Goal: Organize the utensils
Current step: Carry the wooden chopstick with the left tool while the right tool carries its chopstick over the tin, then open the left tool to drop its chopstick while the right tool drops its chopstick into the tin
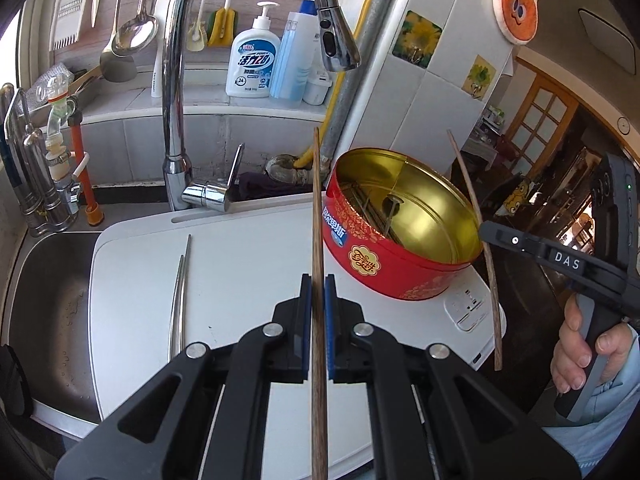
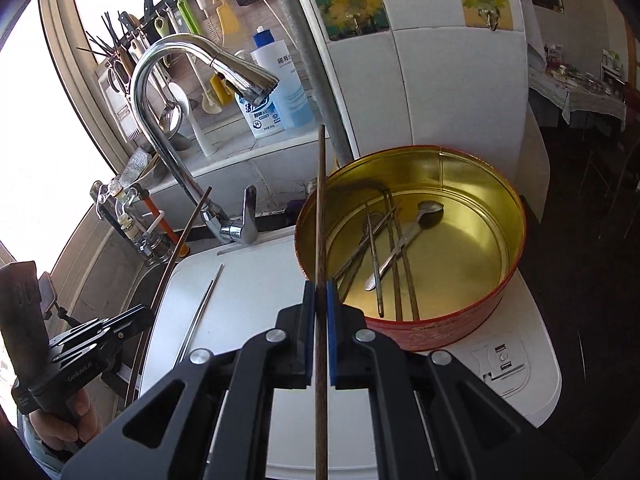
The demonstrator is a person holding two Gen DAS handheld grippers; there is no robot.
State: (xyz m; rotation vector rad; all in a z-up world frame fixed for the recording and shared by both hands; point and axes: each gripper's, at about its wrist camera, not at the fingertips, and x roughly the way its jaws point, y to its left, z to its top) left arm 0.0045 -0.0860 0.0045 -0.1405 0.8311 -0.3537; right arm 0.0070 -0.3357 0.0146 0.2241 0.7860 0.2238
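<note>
Wooden chopsticks (image 1: 318,240) (image 2: 320,240) stand clamped upright in both left tool (image 1: 319,292) and right tool (image 2: 320,296), beside the tin (image 2: 512,248).

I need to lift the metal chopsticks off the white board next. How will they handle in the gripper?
The metal chopsticks look thin, smooth and shiny, so probably slippery between the pads. They lie flat on the white board, leaving little to get under. Being round-looking, they may roll if nudged.

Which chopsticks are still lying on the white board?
The metal pair lies on the white board, unheld; each wooden chopstick is clamped in a gripper.
</note>
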